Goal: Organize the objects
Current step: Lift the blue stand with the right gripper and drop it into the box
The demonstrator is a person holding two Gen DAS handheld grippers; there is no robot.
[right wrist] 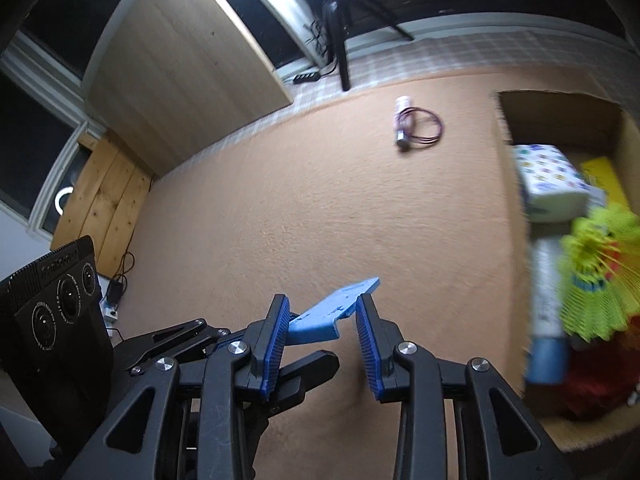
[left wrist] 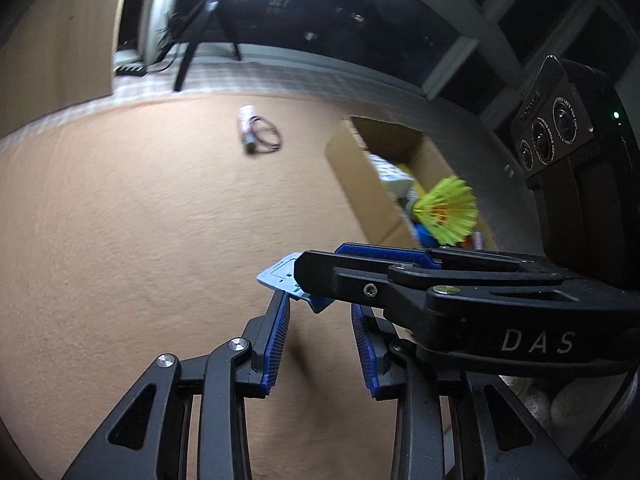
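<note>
The right wrist view alone showed the cardboard box (right wrist: 560, 120) ahead-right of the right gripper (right wrist: 320, 320), holding a spotted pack (right wrist: 548, 176), a yellow shuttlecock (right wrist: 596, 276) and a tube (right wrist: 548, 320). Both grippers clenched one light-blue plastic piece (right wrist: 332, 312); the left gripper (left wrist: 320, 308) gripped its near end. A small cylinder (left wrist: 247, 128) with a cord lay far ahead on the carpet (left wrist: 140, 220)

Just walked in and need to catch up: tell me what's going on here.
A person is tidying things off the orange carpet into a cardboard box. Both tools, left and right, grip one flat blue plastic piece between them, lifted above the carpet. The box already holds a yellow shuttlecock and other items. A small tube with a cord lies on the carpet.
</note>
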